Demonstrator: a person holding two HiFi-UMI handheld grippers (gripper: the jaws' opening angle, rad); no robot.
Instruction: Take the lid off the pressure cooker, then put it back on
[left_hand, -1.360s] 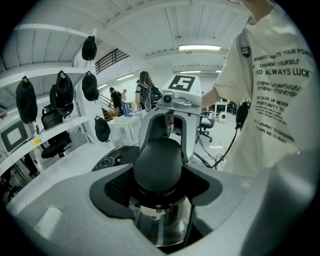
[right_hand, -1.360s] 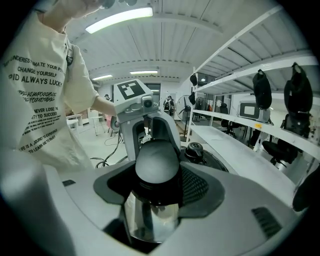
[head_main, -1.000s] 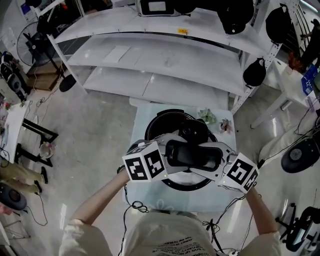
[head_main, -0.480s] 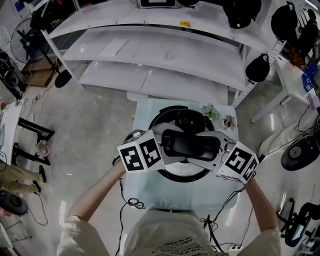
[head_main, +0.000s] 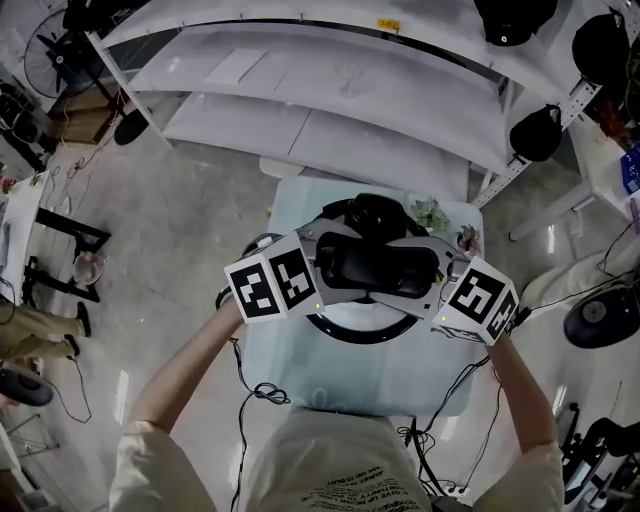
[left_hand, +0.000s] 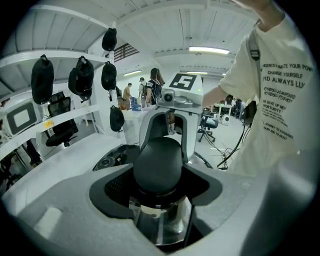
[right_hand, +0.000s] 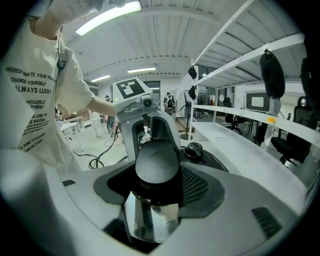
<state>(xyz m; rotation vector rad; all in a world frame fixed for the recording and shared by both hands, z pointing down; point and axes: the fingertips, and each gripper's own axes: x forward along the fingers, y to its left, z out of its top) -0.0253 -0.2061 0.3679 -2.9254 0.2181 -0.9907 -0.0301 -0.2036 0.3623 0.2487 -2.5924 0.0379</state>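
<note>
The pressure cooker (head_main: 352, 336) stands on a small pale table (head_main: 285, 370) in the head view. The lid's long black handle (head_main: 378, 265) lies across the cooker's top, with a black valve knob (head_main: 375, 212) beyond it. My left gripper (head_main: 325, 264) is shut on the handle's left end and my right gripper (head_main: 432, 272) on its right end. In the left gripper view the rounded handle end (left_hand: 159, 165) sits between the jaws of the left gripper (left_hand: 160, 182), shiny steel below. The right gripper view shows the other handle end (right_hand: 156, 162) within the right gripper (right_hand: 156, 177). I cannot tell whether the lid rests on the pot.
White shelves (head_main: 330, 140) stand just beyond the table, black bags hanging at their right end. Small items (head_main: 432, 215) lie at the table's far right corner. Cables trail on the floor by the person's legs. A wheeled chair base (head_main: 605, 320) is at the right.
Both grippers, still closed on the handle, have carried the lid a little away from the person, toward the shelves, over the cooker.
</note>
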